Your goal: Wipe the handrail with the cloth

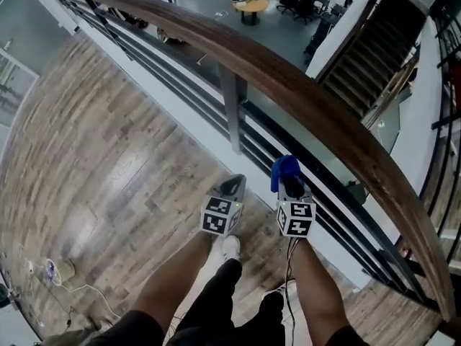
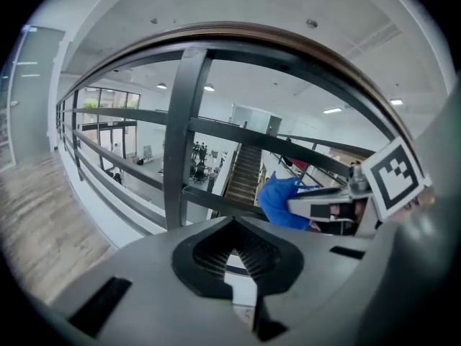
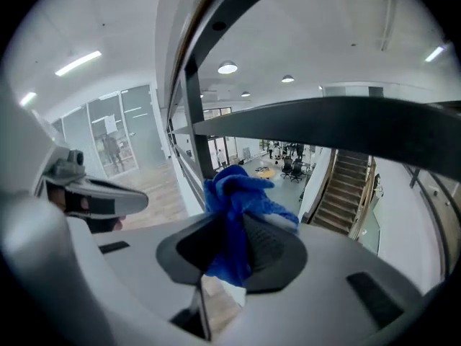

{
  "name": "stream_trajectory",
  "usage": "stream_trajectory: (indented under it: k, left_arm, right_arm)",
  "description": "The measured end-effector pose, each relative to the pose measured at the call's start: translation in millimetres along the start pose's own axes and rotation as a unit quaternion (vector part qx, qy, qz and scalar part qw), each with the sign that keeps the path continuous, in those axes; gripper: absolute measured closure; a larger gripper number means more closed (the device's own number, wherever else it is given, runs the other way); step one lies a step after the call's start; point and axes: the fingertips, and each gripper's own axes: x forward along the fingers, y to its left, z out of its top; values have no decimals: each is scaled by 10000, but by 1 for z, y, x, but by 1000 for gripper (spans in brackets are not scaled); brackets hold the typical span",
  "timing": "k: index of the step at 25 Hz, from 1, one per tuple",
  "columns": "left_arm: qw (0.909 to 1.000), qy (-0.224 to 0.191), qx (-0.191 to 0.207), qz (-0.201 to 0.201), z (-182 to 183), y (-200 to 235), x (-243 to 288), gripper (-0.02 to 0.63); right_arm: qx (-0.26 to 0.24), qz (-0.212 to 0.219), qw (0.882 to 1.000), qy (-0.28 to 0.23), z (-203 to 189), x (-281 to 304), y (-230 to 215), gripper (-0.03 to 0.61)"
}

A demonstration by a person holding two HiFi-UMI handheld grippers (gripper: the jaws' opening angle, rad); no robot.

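The brown wooden handrail curves from the top left down to the lower right, above dark metal bars. Both grippers hang below it, in front of the person's knees. My right gripper is shut on a blue cloth, which bunches up out of the jaws and also shows in the left gripper view. My left gripper sits just to its left, shut with nothing between the pads. Neither gripper nor the cloth touches the rail.
A dark upright post and horizontal bars stand under the rail. Beyond the railing lies a lower floor with a round table and a staircase. A white cable lies on the wood floor at lower left.
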Motion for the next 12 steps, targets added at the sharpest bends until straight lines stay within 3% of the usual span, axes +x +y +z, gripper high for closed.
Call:
stream_trajectory:
  k: [7, 12]
  left_arm:
    - [9995, -137, 77, 287, 20, 98, 33, 609]
    - [9977, -233, -543, 342, 33, 139, 37, 609]
  right_arm:
    - [21, 35, 10000, -6, 37, 99, 34, 485]
    - [-118, 30, 9998, 167, 56, 156, 56, 485]
